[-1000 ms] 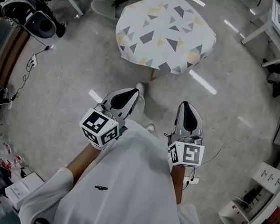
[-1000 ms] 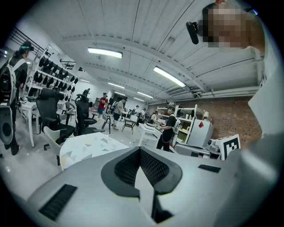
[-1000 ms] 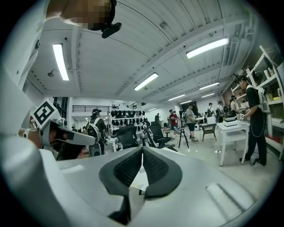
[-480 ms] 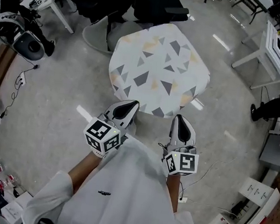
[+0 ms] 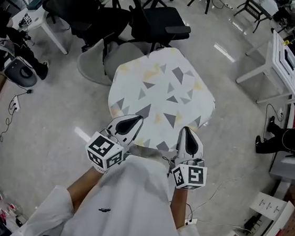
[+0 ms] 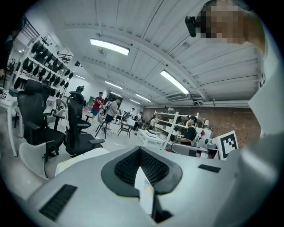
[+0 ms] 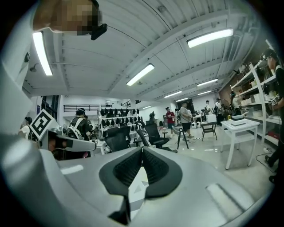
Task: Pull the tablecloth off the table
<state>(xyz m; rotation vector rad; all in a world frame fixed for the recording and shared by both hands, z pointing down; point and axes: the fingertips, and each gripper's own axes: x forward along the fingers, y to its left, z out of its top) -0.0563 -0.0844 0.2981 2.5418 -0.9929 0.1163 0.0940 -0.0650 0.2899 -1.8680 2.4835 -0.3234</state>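
Note:
The tablecloth (image 5: 161, 92), white with grey and yellow triangles, covers a small table in the middle of the head view and hangs over its edges. My left gripper (image 5: 136, 119) is shut and empty, its tip over the cloth's near-left edge. My right gripper (image 5: 187, 130) is also shut and empty, over the near-right edge. In the left gripper view the left gripper (image 6: 140, 150) has its jaws closed together, with a sliver of cloth (image 6: 144, 188) below them. In the right gripper view the right gripper (image 7: 142, 149) looks the same, with patterned cloth (image 7: 136, 188) under it.
Black office chairs (image 5: 157, 22) and a pale grey chair (image 5: 97, 60) stand behind the table. A white side table (image 5: 279, 54) is at the right, a black headset (image 5: 18, 69) at the left. Cables (image 5: 219, 184) lie on the floor at my right.
The table has come much closer in the head view. Both grippers, earlier over bare floor short of it, now reach its near edge. Their jaws have stayed shut.

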